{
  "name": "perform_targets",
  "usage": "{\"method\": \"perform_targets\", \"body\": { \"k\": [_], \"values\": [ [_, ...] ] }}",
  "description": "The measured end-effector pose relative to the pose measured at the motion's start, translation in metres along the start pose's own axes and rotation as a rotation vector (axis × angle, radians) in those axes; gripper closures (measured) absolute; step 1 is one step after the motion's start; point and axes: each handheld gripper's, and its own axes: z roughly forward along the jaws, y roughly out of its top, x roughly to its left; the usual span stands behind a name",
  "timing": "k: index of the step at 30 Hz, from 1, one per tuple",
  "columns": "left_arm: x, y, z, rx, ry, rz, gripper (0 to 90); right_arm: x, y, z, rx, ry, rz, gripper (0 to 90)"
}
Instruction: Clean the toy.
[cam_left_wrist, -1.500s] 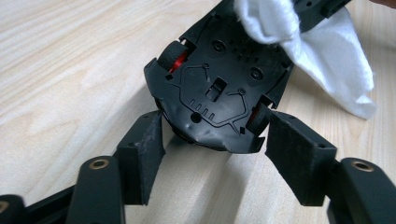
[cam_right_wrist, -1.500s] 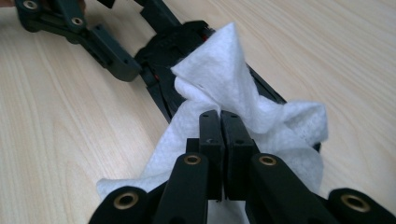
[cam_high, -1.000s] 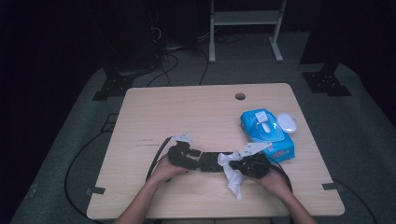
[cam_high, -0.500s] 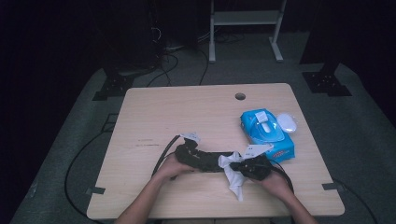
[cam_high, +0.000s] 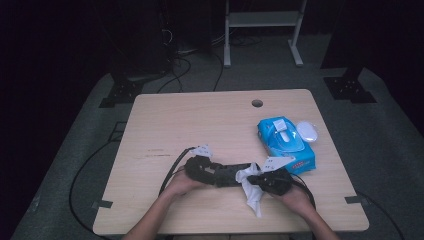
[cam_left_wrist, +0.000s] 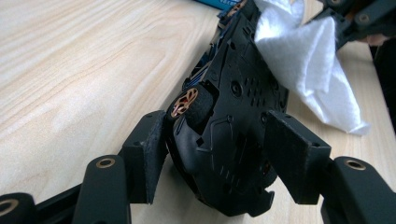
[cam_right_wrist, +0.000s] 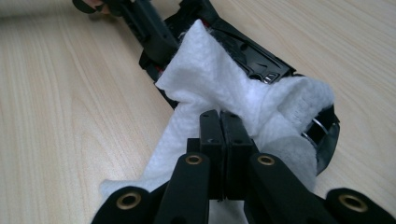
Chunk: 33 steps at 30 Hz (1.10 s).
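Your left gripper (cam_left_wrist: 219, 172) has its jaws either side of the black controller-like device (cam_left_wrist: 238, 121). They've just been closing in on it; the left pad sits against its edge by the thumbstick, the right pad looks right at the shell, but you can't tell for sure if both are pressing. The device lies on its side on the table (cam_high: 200, 120), near the front edge, between your two hands in the high view.

Your right gripper (cam_right_wrist: 223, 140) is clenched tight on a white wipe (cam_right_wrist: 219, 88). The wipe is draped over the far end of the device & touching it, w/ a loose tail hanging down onto the table toward you.

Just beyond your right hand (cam_high: 295, 197) sits the blue wipe pack (cam_high: 285, 142), w/ a small white lid-like thing (cam_high: 307, 131) beside it.
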Motion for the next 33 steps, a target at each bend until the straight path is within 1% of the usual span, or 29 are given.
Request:
{"method": "perform_targets", "body": {
  "k": [2,4,7,9,10,13,16,18,19,22,24,25,27,28,30,33],
  "values": [
    [-0.005,-0.003,-0.002,-0.022,0.021,0.03,40.3,0.001,0.0,0.0,0.004,-0.001,0.001,88.4],
    [-0.01,-0.004,-0.003,-0.032,0.046,0.066,41.2,0.002,0.0,-0.001,0.007,0.0,0.002,88.4],
    [-0.017,-0.003,-0.004,-0.022,0.072,0.115,41.2,0.002,-0.002,-0.002,0.01,0.0,0.006,88.4],
    [-0.02,-0.003,-0.005,-0.029,0.081,0.135,42.2,0.001,-0.002,-0.002,0.011,-0.004,0.004,88.4],
    [-0.021,-0.004,-0.005,-0.041,0.082,0.139,44.2,0.001,-0.002,-0.003,0.014,-0.012,0.005,88.4],
    [-0.023,-0.005,-0.005,-0.057,0.08,0.145,45.8,0.0,-0.004,-0.004,0.013,-0.016,0.016,88.4],
    [-0.024,-0.006,-0.006,-0.058,0.077,0.154,46.9,-0.001,-0.005,-0.004,0.014,-0.012,0.014,88.4],
    [-0.026,-0.006,-0.006,-0.07,0.074,0.168,48.3,-0.002,-0.006,-0.004,0.015,-0.011,0.018,88.4],
    [-0.026,-0.006,-0.007,-0.072,0.065,0.172,49.2,-0.002,-0.006,-0.005,0.018,-0.013,0.018,88.4],
    [-0.029,-0.006,-0.007,-0.084,0.052,0.201,51.9,-0.001,-0.008,-0.005,0.032,-0.023,0.012,88.4],
    [-0.031,-0.006,-0.008,-0.088,0.05,0.219,55.4,-0.001,-0.009,-0.004,0.044,-0.024,0.014,88.4],
    [-0.032,-0.006,-0.007,-0.088,0.05,0.222,55.4,-0.001,-0.01,-0.004,0.048,-0.026,0.01,88.4],
    [-0.033,-0.006,-0.007,-0.091,0.036,0.231,55.5,-0.001,-0.01,-0.003,0.056,-0.028,0.009,88.4],
    [-0.035,-0.006,-0.006,-0.088,0.035,0.241,55.5,-0.001,-0.01,-0.003,0.059,-0.028,0.01,88.3],
    [-0.037,-0.006,-0.004,-0.084,0.018,0.25,55.4,-0.002,-0.011,-0.002,0.062,-0.033,0.013,88.3],
    [-0.042,-0.005,0.002,-0.054,0.022,0.28,55.2,-0.003,-0.012,-0.002,0.067,-0.033,0.022,88.3]
  ]
}}
